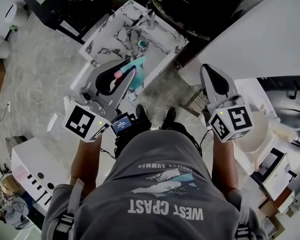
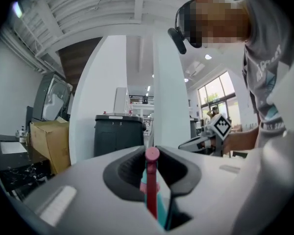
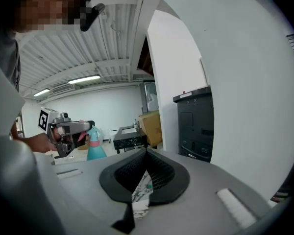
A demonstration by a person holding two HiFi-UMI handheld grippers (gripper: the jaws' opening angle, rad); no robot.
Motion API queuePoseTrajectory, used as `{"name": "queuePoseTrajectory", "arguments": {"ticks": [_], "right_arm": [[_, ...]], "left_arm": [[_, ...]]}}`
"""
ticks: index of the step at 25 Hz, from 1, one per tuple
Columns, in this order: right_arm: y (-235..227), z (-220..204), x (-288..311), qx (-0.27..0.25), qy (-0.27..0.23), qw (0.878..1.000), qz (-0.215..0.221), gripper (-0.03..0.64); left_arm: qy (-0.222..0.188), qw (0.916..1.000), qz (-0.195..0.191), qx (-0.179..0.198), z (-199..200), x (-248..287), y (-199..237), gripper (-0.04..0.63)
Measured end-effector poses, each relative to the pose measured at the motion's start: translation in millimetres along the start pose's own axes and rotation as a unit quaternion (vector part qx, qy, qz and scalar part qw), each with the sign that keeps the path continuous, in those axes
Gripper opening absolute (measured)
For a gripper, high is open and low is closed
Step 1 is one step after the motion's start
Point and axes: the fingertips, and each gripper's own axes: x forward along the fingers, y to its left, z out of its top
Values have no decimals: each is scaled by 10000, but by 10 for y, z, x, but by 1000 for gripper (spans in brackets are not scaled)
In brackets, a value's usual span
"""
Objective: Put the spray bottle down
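While the spray bottle (image 1: 138,74) is pinched in the left gripper (image 2: 152,154), left of centre, the right gripper (image 3: 146,152) is seen pressed together, empty.

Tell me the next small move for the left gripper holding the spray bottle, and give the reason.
Probably carry it slightly further over the marble basin and lower it, jaws kept closed. The left gripper clamps the spray bottle upright by its top, and the head view shows the bottle at the basin's near edge, with no support visible underneath.
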Motion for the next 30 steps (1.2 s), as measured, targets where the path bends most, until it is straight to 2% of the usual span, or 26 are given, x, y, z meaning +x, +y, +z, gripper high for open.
{"name": "queuePoseTrajectory", "arguments": {"ticks": [7,16,23,30], "right_arm": [[-140,-79,-1,257,38,9986,-470,2],[-380,-204,-120,416,93,9952,-880,2],[-571,-421,-158,569,271,9924,-1055,2],[-693,-603,-59,685,433,9912,-1050,2]], "left_arm": [[101,9987,-501,-30,-85,314,129,61],[152,9965,-817,-15,-229,730,191,60],[183,9956,-912,-56,-382,1088,264,61],[261,9957,-880,-157,-629,1389,378,61]]}}
